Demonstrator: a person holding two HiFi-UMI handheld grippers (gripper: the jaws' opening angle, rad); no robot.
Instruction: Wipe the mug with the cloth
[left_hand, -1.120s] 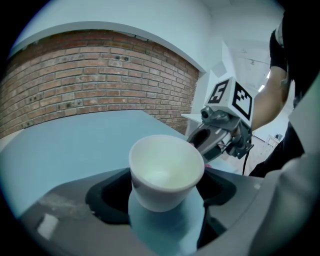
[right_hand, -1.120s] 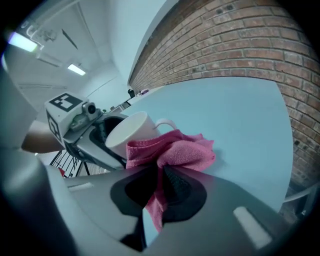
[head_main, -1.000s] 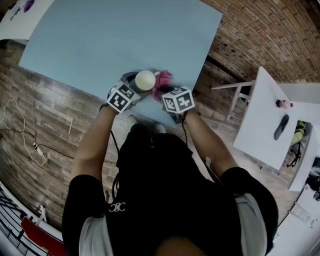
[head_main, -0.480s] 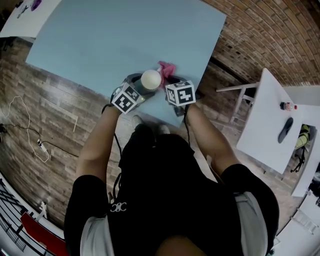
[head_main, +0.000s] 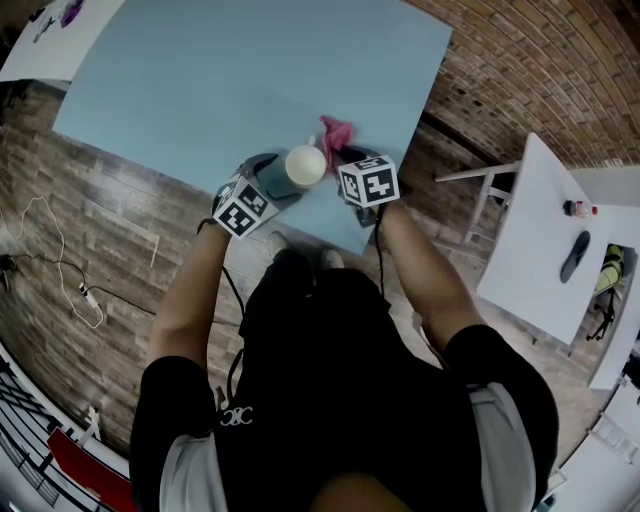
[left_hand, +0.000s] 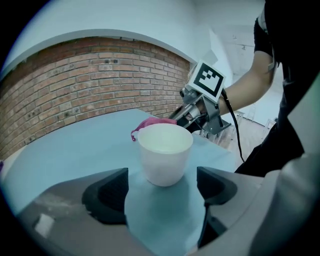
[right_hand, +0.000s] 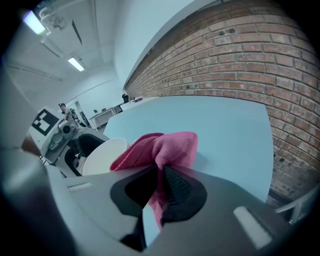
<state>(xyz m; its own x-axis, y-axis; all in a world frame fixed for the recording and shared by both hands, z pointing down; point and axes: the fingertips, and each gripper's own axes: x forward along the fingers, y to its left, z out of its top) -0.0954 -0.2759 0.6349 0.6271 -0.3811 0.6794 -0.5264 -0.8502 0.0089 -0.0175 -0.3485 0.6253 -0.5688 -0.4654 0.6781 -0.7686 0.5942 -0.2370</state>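
We've backed our left gripper (left_hand: 162, 187) off the white round mug (left_hand: 165, 152), jaws spread empty. Our right gripper (right_hand: 160, 175) pinches the pink fabric cloth (right_hand: 165, 147), so wiping is likely over.

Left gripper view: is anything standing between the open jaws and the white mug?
Nothing visible does. Only bare light-blue tabletop lies between the left gripper and the round white mug, which stands untouched at the mouth of the open jaws. The crumpled pink cloth, pinched in the right gripper, is on the mug's far side, out of the way.
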